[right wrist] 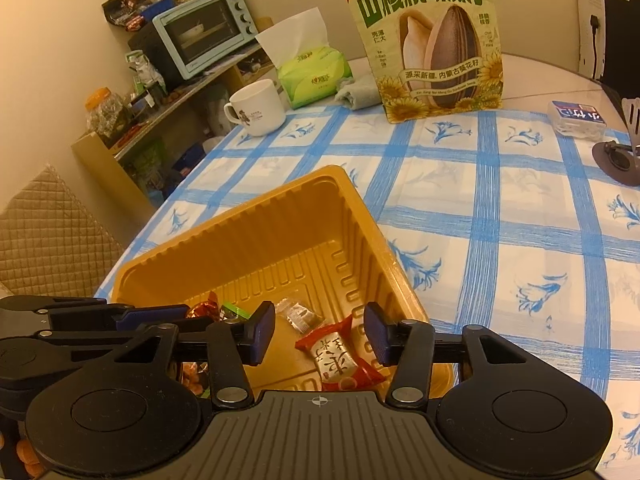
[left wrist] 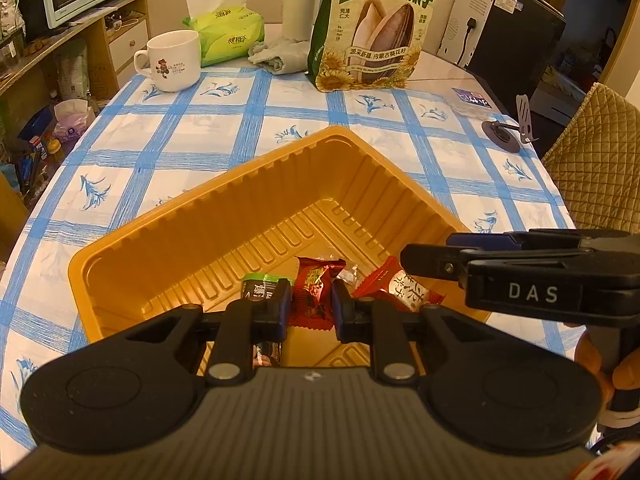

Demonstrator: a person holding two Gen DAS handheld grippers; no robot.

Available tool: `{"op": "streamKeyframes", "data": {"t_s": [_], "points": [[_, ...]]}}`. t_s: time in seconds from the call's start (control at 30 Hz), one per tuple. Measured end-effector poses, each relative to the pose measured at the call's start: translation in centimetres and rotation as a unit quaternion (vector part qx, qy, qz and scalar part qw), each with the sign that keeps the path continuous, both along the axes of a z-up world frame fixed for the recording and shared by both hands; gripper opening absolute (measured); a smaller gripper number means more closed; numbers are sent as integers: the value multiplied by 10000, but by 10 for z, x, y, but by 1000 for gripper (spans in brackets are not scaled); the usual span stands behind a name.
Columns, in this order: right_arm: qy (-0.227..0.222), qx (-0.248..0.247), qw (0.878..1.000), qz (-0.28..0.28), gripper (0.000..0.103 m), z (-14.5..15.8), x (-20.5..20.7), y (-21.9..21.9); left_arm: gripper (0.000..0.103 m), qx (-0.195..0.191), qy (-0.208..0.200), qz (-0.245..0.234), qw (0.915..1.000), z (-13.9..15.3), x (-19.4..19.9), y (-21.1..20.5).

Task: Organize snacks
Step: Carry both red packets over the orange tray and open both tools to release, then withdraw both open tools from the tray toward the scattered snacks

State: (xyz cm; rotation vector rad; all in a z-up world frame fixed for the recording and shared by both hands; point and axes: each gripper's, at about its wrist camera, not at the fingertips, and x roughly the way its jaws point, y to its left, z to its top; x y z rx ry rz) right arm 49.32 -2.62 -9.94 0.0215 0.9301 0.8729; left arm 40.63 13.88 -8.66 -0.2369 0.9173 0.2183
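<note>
An orange plastic tray (left wrist: pixel 192 240) sits on the checked tablecloth and shows in the right wrist view too (right wrist: pixel 256 240). My left gripper (left wrist: pixel 310 306) is shut on a dark red snack packet (left wrist: pixel 314 288) over the tray. A green-topped dark packet (left wrist: pixel 260 286) and a red-and-white packet (left wrist: pixel 404 290) lie in the tray. My right gripper (right wrist: pixel 320 334) is open above the red-and-white packet (right wrist: pixel 340 354); it also reaches in from the right in the left wrist view (left wrist: pixel 432 260). A small clear packet (right wrist: pixel 300 314) lies just beyond.
A large sunflower-seed bag (left wrist: pixel 372 28) stands at the back, with a white mug (left wrist: pixel 172 60), a tissue pack (left wrist: pixel 228 32), a grey cloth (left wrist: pixel 280 56) and a white flask (left wrist: pixel 298 0). A small box (right wrist: pixel 578 118) and a phone stand (right wrist: pixel 618 156) sit right. Padded chairs flank the table.
</note>
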Motion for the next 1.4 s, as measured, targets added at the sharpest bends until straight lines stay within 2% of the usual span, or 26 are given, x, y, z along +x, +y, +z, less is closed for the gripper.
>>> {"op": "streamKeyframes", "data": {"t_s": [0.1,0.2,0.3,0.37,0.63,0.9,1.4], "points": [[20,25,10000,-8,50,0,0,-1,21,21,-2,20,10000,0,1,0],[42,49,10000,-19,53,1,0,-2,39,22,-36,73,10000,1,0,2],[51,73,10000,-34,62,2,-1,-4,43,72,-41,76,9999,2,-3,3],[40,93,9999,-59,69,3,-3,-6,50,78,-41,109,9999,4,-6,4],[-25,158,9999,-51,79,11,-9,-16,70,197,-141,179,9995,17,-26,5],[-189,319,9993,-47,85,30,-25,-34,76,180,-349,267,9989,40,-53,-1],[-532,555,9970,-34,89,70,-89,-87,76,101,-747,60,9971,80,-128,-41]]}}
